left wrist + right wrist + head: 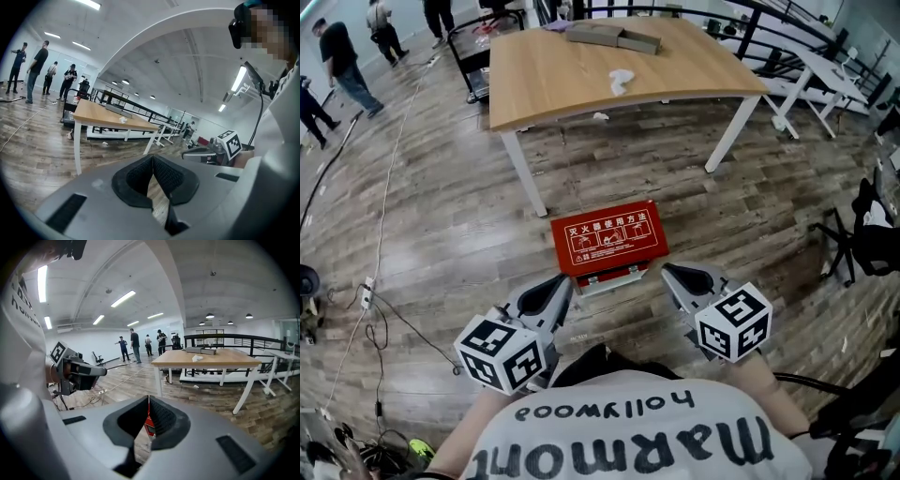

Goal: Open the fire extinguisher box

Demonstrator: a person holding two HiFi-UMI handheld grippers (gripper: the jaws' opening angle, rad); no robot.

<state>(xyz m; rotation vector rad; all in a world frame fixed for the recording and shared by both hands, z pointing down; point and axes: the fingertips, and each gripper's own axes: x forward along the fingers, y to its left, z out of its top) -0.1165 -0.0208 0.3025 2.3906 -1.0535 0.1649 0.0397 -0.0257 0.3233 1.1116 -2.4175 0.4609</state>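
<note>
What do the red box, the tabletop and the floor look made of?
Red box: likely painted sheet metal, smooth red finish, silver hardware at its near edge.
Tabletop: light wood-grain laminate or veneer, matte.
Floor: grey-brown wood-look planks; laminate or vinyl, can't tell.

left gripper [555, 291] jaws together, right gripper [679, 278] likewise, both empty, side by side
</note>
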